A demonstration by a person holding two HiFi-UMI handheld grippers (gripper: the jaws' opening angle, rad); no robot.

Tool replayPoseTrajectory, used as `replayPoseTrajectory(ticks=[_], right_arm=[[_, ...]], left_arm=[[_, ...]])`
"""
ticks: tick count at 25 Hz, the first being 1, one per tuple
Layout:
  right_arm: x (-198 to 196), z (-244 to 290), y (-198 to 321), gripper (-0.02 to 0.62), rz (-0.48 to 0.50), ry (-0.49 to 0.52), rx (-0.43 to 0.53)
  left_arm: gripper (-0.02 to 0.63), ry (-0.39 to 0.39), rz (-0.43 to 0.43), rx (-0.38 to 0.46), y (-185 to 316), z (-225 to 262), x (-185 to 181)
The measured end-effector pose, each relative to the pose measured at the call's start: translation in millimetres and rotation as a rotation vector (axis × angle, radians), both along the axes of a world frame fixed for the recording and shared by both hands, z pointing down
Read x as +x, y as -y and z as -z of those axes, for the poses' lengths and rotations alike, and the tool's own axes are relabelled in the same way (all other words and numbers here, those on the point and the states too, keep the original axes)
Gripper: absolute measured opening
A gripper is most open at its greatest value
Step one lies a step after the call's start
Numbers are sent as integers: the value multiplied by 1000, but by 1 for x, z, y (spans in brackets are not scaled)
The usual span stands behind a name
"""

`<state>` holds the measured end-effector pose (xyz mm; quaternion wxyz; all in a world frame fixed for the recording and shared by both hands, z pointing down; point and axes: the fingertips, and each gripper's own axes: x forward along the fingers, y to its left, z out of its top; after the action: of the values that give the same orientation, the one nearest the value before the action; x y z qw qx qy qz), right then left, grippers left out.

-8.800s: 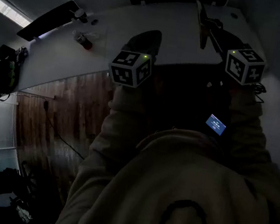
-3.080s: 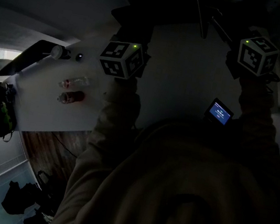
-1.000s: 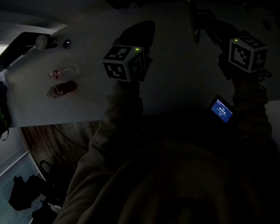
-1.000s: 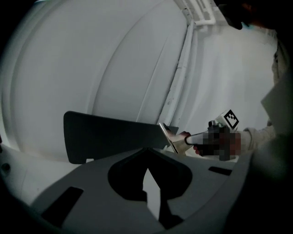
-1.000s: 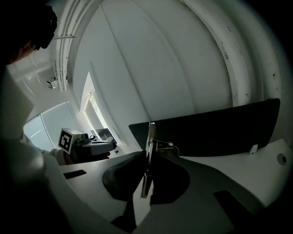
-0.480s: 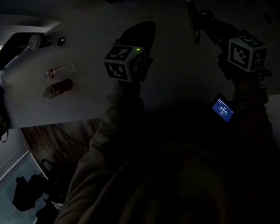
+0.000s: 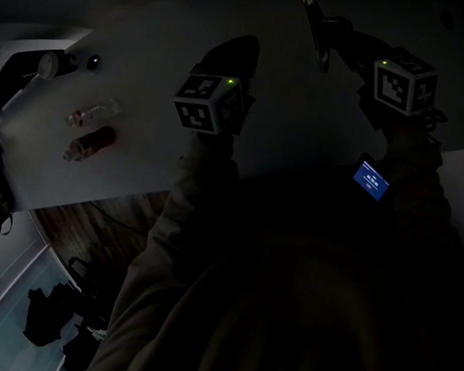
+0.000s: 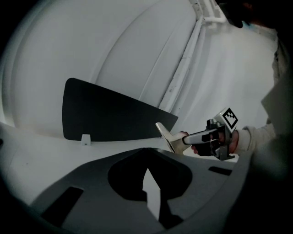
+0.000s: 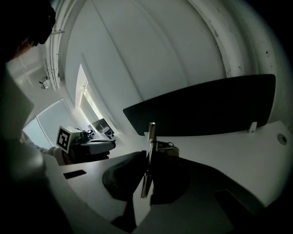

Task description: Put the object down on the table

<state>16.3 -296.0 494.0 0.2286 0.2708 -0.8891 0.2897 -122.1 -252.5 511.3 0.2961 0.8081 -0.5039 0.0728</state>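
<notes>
**Right tool grips flat object over the table**

The right tool (image 9: 147, 160) is clamped on the object (image 9: 150, 135), a thin flat piece. In the right gripper view it shows edge-on and close to upright between the 2 jaws, rising past their tips. A small fitting sits on its far side, too dim to make out.

In the left gripper view the same object shows a pale tan face, tilted, at the tip of the right tool. In the head view it juts out beyond the right tool, over the far part of the white table (image 7: 144, 77). I cannot tell whether its lower edge touches the table.

The left tool (image 8: 146, 168) has its jaws together at the tips, with nothing between them. It is over the table to the left of the right tool and does not touch the object.

A dark panel (image 8: 110, 114) stands upright along the far side of the table, behind both tools.

At the left end of the table in the head view lie 2 bottles, a clear bottle (image 7: 93, 111) and a red bottle (image 7: 91, 141). They lie just beside each other and well apart from both tools.

A small lit screen (image 7: 371, 179) glows blue by the person's right forearm. A wooden floor (image 7: 93, 227) shows below the table's near edge. The whole scene is dim.
</notes>
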Motion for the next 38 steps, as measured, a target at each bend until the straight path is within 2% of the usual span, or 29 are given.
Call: replayPoseTrajectory(ticks=[6,19,38], right_arm=[[6,-24,-9,38,-29,-19,-39],[22,-88,-36,38,-23,-58,-149],[27,-140,-65,38,-21,-93,-262]], left_arm=[[5,3,3,-23,-8,-19,0],[5,-21,5,-109,-30,-65,16],[5,-36,-6,-201,-64,-115,29]])
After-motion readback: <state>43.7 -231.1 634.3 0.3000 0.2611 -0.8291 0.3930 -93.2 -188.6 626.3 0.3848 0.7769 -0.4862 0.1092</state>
